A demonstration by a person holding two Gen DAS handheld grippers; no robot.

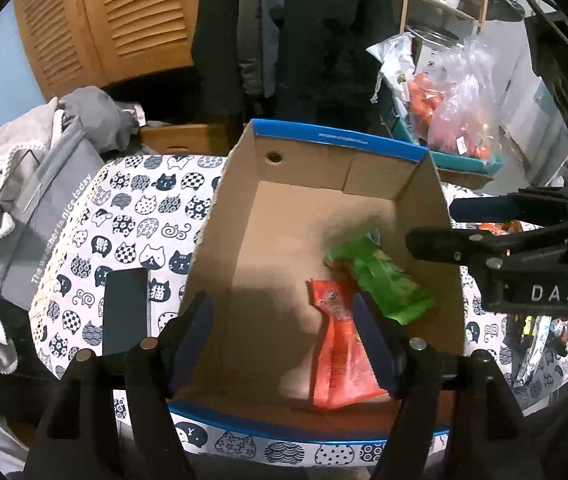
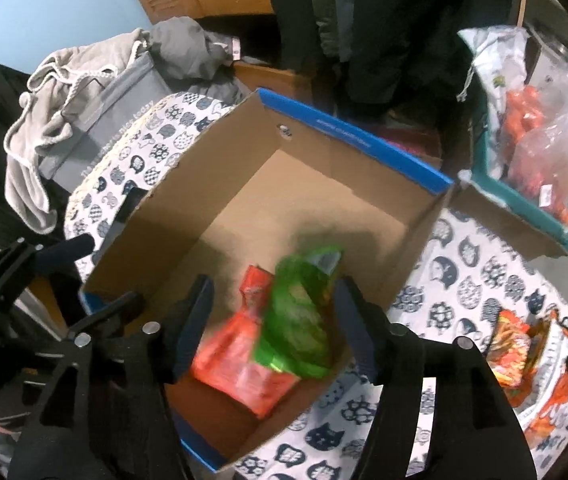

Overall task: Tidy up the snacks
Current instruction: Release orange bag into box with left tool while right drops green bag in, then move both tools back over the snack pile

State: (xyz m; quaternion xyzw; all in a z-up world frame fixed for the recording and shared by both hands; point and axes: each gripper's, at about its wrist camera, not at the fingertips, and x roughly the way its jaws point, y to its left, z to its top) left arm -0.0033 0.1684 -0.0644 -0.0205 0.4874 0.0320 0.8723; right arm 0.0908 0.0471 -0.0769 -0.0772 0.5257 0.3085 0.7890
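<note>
Both the left gripper (image 1: 284, 336) and right gripper (image 2: 272, 328) hang with jaws released, grasping nothing. Below them, in the cardboard box (image 1: 303, 156), lie an orange snack packet (image 1: 341, 360) and a green snack packet (image 1: 379, 280) overlapping it. Beyond the right jaws, more snacks (image 2: 515, 356) lie on the cat-print tablecloth (image 1: 136, 216).

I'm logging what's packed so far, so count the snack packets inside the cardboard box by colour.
Green packet: 1
Orange-red packet: 1
Total in the cardboard box: 2
</note>
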